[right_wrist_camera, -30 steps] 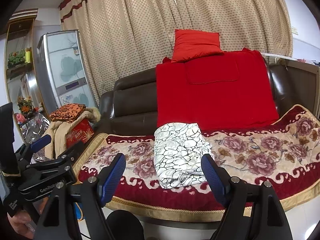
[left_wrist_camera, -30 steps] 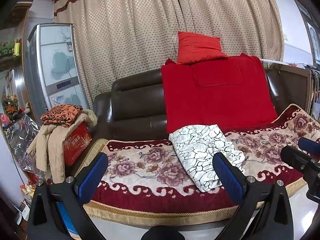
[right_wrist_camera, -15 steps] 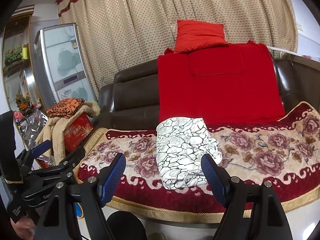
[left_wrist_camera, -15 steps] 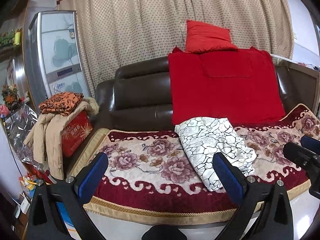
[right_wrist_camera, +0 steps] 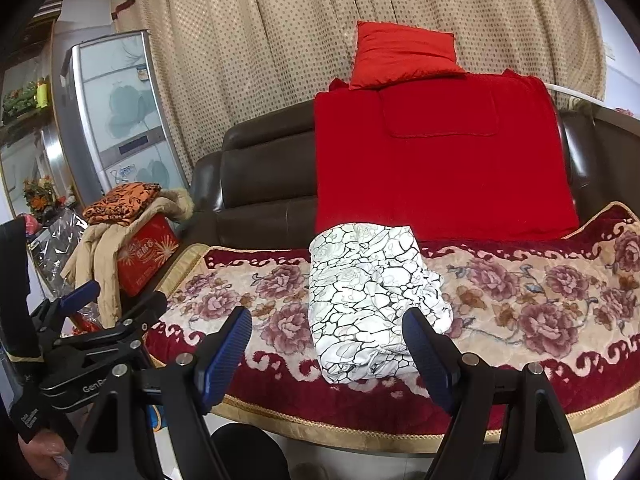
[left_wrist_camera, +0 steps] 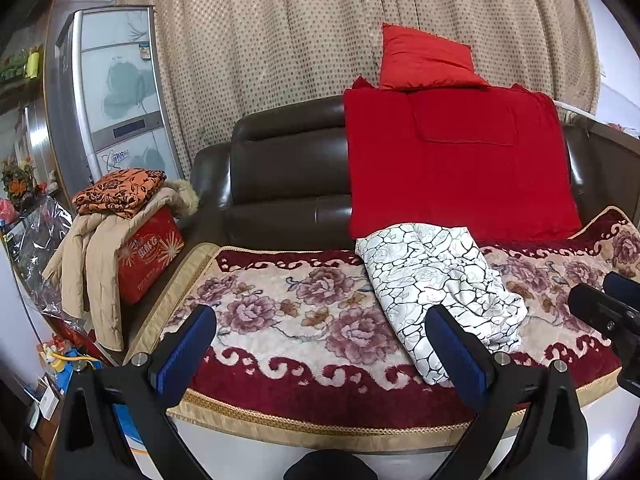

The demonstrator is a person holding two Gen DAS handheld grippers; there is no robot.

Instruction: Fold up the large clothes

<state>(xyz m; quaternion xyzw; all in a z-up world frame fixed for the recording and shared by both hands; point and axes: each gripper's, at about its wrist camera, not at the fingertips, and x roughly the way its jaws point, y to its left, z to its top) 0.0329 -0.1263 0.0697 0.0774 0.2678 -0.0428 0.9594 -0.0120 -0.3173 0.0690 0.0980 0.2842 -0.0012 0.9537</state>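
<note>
White patterned garment (right_wrist_camera: 368,300) lies bundled on floral sofa cover (right_wrist_camera: 540,300).

Counted one white patterned garment (left_wrist_camera: 436,284), one red cushion (left_wrist_camera: 424,60), one red blanket (left_wrist_camera: 460,168), one sofa (left_wrist_camera: 280,184), one red box (left_wrist_camera: 150,256), one refrigerator (left_wrist_camera: 116,92), two wide-open grippers: left gripper (left_wrist_camera: 324,348), right gripper (right_wrist_camera: 328,354).

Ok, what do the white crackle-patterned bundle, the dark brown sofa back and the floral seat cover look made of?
White crackle-patterned bundle: thin woven cloth, probably cotton, matte; it creases softly.
Dark brown sofa back: leather or faux leather, judging by the glossy highlights and stitched panels.
Floral seat cover: plush, velvety fabric with fuzzy pile and a gold braided edge.
</note>
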